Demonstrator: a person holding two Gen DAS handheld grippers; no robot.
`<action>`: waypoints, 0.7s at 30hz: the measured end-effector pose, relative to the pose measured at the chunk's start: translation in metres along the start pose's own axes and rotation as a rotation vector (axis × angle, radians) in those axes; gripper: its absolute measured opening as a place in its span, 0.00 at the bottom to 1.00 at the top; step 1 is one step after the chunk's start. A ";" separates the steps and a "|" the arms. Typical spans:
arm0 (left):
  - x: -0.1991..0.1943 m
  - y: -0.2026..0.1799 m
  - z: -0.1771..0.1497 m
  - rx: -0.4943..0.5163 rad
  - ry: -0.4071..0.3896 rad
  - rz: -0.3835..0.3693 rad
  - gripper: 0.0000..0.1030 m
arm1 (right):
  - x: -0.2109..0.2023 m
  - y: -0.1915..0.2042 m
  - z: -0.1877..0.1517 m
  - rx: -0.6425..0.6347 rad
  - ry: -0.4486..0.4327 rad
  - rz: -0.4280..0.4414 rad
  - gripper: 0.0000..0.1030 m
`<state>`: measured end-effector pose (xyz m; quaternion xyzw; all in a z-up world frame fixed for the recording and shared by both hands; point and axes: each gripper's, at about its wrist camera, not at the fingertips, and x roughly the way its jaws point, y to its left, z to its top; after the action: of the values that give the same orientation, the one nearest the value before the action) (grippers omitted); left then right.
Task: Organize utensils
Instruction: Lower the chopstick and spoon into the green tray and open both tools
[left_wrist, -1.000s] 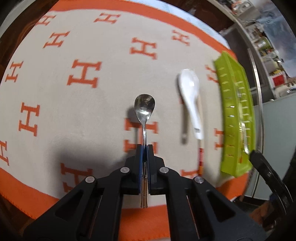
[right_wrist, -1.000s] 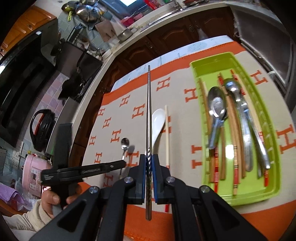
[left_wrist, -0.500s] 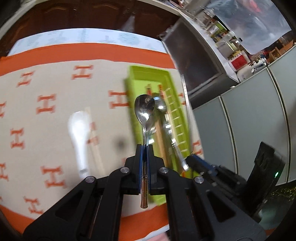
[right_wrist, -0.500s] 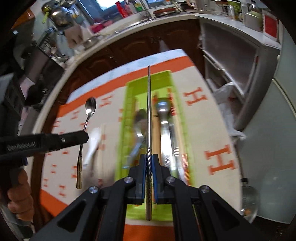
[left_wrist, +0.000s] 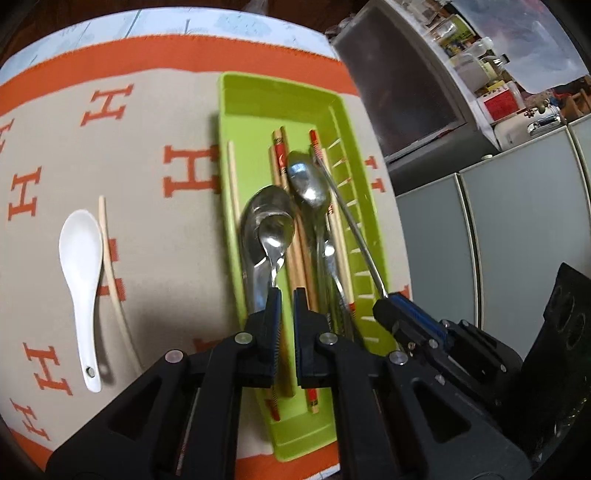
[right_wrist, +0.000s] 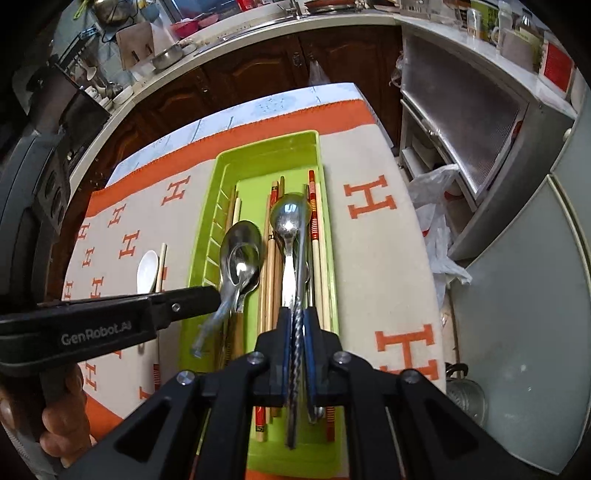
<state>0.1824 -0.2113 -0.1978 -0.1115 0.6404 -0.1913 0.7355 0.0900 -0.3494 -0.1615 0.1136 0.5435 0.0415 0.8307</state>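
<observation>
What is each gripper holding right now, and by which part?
The left gripper is open; the small metal spoon lies loose between its fingers over the green tray. The right gripper is shut on the metal chopstick, near its twisted handle end.

small spoon (left_wrist: 275, 236) handle behind left claw (left_wrist: 286, 295)

Kitchen: dark wood cabinets (right_wrist: 258, 70) under pale counter (right_wrist: 332, 18); grey panels (left_wrist: 517, 221) at right.
</observation>
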 end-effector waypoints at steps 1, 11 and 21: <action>-0.002 0.002 -0.001 -0.003 0.003 -0.001 0.11 | -0.001 -0.001 0.000 0.008 -0.003 0.006 0.07; -0.050 0.017 -0.018 0.036 -0.057 0.010 0.43 | -0.030 0.010 -0.012 0.017 -0.050 0.048 0.07; -0.117 0.073 -0.056 0.064 -0.149 0.129 0.43 | -0.053 0.042 -0.035 0.023 -0.064 0.131 0.07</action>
<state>0.1248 -0.0910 -0.1313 -0.0604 0.5835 -0.1551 0.7949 0.0388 -0.3136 -0.1175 0.1597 0.5086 0.0858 0.8417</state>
